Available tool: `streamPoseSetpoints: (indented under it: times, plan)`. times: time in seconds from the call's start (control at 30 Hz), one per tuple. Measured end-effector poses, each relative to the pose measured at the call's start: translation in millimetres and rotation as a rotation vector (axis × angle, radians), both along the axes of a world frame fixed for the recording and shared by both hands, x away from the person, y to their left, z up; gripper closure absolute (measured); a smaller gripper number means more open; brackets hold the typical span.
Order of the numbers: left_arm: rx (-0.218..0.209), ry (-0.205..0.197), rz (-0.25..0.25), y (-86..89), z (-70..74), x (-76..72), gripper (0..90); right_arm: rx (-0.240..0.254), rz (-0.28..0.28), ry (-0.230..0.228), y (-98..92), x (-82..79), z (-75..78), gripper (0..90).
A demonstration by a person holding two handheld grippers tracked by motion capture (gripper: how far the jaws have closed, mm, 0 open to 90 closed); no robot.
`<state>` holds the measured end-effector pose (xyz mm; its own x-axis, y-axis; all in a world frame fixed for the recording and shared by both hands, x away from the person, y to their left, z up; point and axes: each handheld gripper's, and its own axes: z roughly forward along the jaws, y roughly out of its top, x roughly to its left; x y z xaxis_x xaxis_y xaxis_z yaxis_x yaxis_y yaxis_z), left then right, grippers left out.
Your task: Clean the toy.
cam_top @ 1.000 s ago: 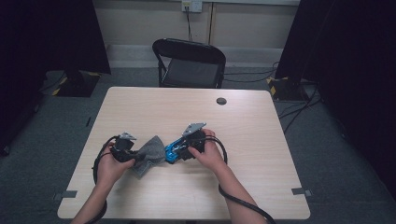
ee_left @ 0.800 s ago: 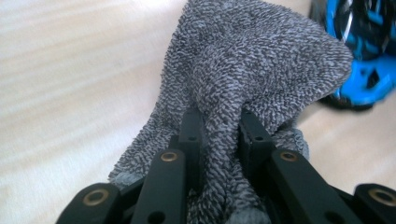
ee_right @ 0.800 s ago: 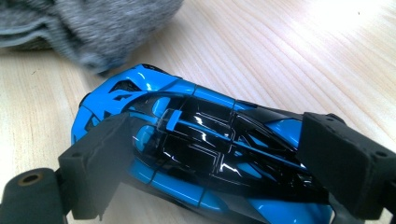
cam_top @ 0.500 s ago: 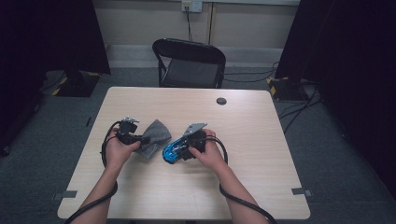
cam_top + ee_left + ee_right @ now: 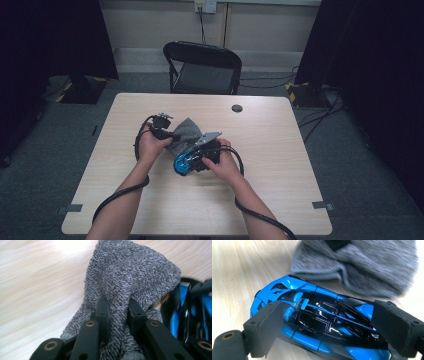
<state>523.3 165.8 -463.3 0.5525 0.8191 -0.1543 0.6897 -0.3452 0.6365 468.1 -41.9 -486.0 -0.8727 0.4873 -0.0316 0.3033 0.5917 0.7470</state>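
Cloth: grey knit cloth (image 5: 130, 277) sits centre of the high view, pinched in the left gripper (image 5: 117, 312).
Car: blue toy car (image 5: 319, 322) clamped lengthwise by the right gripper (image 5: 327, 332), just lower right of the cloth.
Axis: car runs upper right to lower left.
Room: bare desk (image 5: 280, 135) right, edges well apart.

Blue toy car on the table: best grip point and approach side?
Take the blue toy car across its body, one pad at the nose end and one at the tail, coming from above. It lies flat on the table, and the long, glossy shell tapers, so end-to-end pads probably slip least. The right gripper brackets it this way; the grey cloth lies apart behind.
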Motion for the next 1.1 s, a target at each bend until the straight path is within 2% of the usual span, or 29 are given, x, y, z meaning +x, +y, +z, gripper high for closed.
streamPoseSetpoints:
  times: [0.07,0.2,0.3,0.37,0.43,0.5,0.53,0.6,0.63,0.7,0.77,0.83,0.87,0.97,1.0,1.1]
  plan:
    - [0.004,-0.016,-0.016,-7.8,-4.7,3.7,69.0,0.0,0.0,0.0,0.0,-0.2,0.0,10.3]
    - [-0.002,-0.071,-0.058,-17.3,-9.2,2.2,48.6,0.002,0.001,-0.001,0.2,-0.7,-0.2,10.3]
    - [-0.045,-0.109,-0.055,-14.5,-2.1,-3.8,41.2,0.005,0.002,-0.003,-0.1,-0.7,-0.5,10.3]
    - [-0.062,-0.128,-0.052,-8.6,3.6,-6.5,41.9,0.0,0.003,0.001,0.4,-0.2,0.1,10.3]
    - [-0.068,-0.145,-0.023,0.0,6.2,-6.6,42.8,-0.005,0.004,0.002,0.8,-0.1,0.5,10.3]
    - [-0.064,-0.128,-0.003,7.9,3.7,-5.1,48.4,-0.006,0.004,0.003,0.9,-0.2,0.5,10.3]
    - [-0.063,-0.13,0.012,10.9,1.3,-4.3,48.5,-0.005,0.003,0.005,1.1,-0.2,0.5,10.2]
    - [-0.09,-0.109,0.025,14.8,-4.2,-3.2,51.2,-0.008,0.003,0.009,1.9,-0.2,0.8,10.2]
    - [-0.089,-0.093,0.015,14.6,-7.5,-2.9,51.2,-0.01,0.005,0.011,2.2,-0.2,1.0,10.2]
    - [-0.046,-0.058,-0.02,9.2,-17.2,-4.5,55.6,-0.01,0.01,0.013,2.5,0.1,1.1,10.2]
    - [-0.059,-0.053,-0.071,4.9,-24.0,-6.6,52.2,-0.008,0.01,0.013,2.5,0.0,0.9,10.2]
    - [-0.059,-0.071,-0.099,1.6,-30.7,-9.4,43.4,-0.007,0.009,0.012,2.6,-0.3,0.8,10.2]
    - [-0.055,-0.086,-0.104,1.5,-31.7,-10.1,41.9,-0.008,0.011,0.011,2.6,-0.1,0.8,10.2]
    - [-0.059,-0.092,-0.109,1.2,-32.8,-10.7,42.4,-0.013,0.013,0.015,3.1,0.1,1.4,10.2]
    - [-0.054,-0.086,-0.116,0.8,-32.0,-10.4,43.5,-0.012,0.013,0.014,3.2,0.0,1.3,10.2]
    - [-0.042,-0.068,-0.149,-6.2,-29.3,-9.6,57.3,-0.008,0.012,0.011,2.8,-0.2,0.9,10.2]
